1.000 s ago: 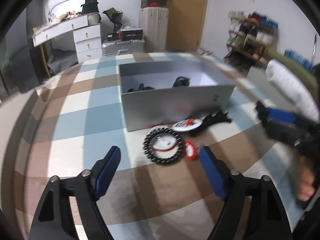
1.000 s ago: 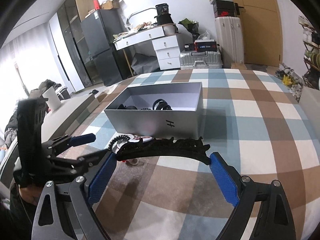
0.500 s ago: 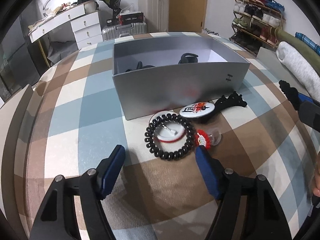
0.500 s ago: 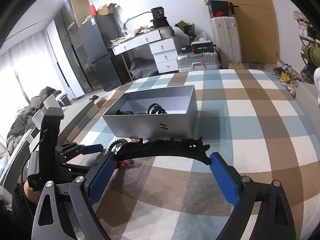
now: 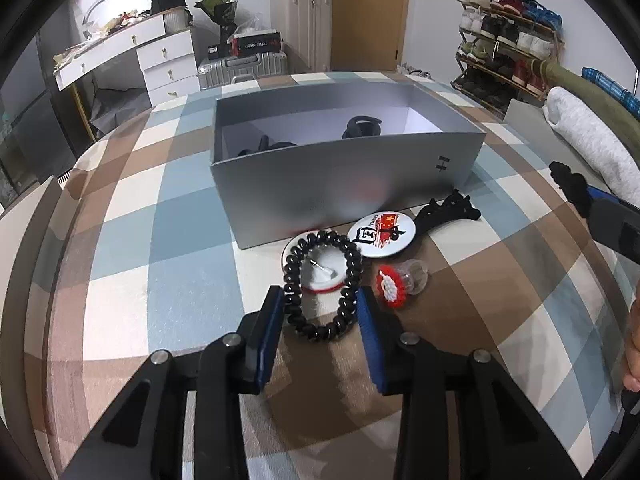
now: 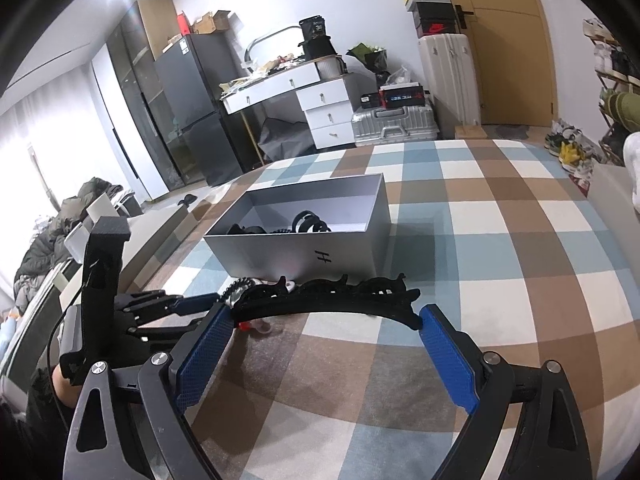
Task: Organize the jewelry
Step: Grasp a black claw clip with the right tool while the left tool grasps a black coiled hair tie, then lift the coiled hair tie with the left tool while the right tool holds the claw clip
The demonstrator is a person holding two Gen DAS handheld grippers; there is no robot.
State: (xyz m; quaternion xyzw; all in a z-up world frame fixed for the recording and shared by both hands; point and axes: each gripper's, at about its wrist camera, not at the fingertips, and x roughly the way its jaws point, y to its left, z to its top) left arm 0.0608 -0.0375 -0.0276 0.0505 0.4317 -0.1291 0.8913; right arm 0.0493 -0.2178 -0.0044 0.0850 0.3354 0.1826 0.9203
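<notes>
Bracelet (image 5: 320,286) ringed by the left gripper (image 5: 318,304), just in front of the grey box (image 5: 344,184).
Its fingers (image 5: 270,320) flank the beads, not pinching yet; closing could drag the badge (image 5: 320,270) underneath. The right gripper (image 6: 326,326), spread wide, spans a black headband (image 6: 328,300), grip unclear.
</notes>
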